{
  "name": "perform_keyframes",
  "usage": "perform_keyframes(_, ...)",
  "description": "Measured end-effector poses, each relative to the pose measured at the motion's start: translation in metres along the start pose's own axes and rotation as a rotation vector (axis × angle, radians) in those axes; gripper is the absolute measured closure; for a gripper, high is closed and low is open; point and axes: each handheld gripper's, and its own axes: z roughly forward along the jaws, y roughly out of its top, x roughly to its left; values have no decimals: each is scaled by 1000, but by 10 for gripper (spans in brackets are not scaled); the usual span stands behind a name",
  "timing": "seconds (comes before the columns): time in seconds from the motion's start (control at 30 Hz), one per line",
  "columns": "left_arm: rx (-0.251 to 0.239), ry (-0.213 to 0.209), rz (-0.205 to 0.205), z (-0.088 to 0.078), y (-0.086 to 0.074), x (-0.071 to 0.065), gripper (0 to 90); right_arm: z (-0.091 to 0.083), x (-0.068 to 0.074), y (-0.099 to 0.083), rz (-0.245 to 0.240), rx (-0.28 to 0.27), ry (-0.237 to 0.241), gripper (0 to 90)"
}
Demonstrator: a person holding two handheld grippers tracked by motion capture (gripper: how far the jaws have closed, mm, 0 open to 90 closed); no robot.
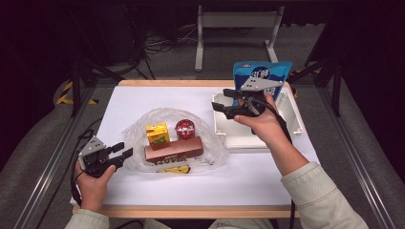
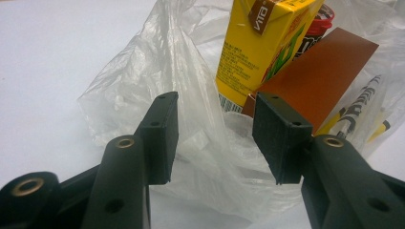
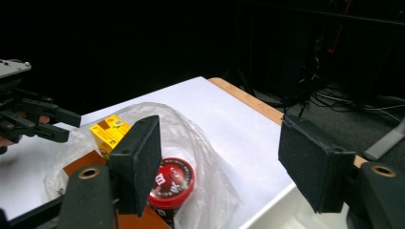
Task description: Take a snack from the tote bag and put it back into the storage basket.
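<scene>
Table top [image 1: 143,100] lit bright from overhead; surroundings fall to near black. Soft, short shadows under the plastic bag [image 1: 138,129]. High view slightly soft, low detail. Left gripper view: near pads blurred, table washes out white. Right gripper view: background dark and grainy, possibly underexposed; mild glare on the bag.

A lab. Metal rails [image 1: 47,162] flank the table [image 1: 143,98]. Behind the table, loose cables [image 1: 160,43] and a stand [image 1: 236,28].
</scene>
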Motion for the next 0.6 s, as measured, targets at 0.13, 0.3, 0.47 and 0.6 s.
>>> perform_keyframes(0.13, -22, 1, 13, -4, -1, -1, 521, 13, 9, 5, -11, 2, 34, 298)
perform_keyframes(0.3, -26, 1, 25, -6, -1, -2, 519, 26, 17, 9, -20, 5, 84, 298)
perform_keyframes(0.47, -32, -5, 13, -7, -2, 0, 518, 38, 25, 14, -24, 6, 120, 295)
perform_keyframes(0.6, -34, -11, 8, -5, -2, 1, 517, 49, 33, 18, -28, 26, 150, 295)
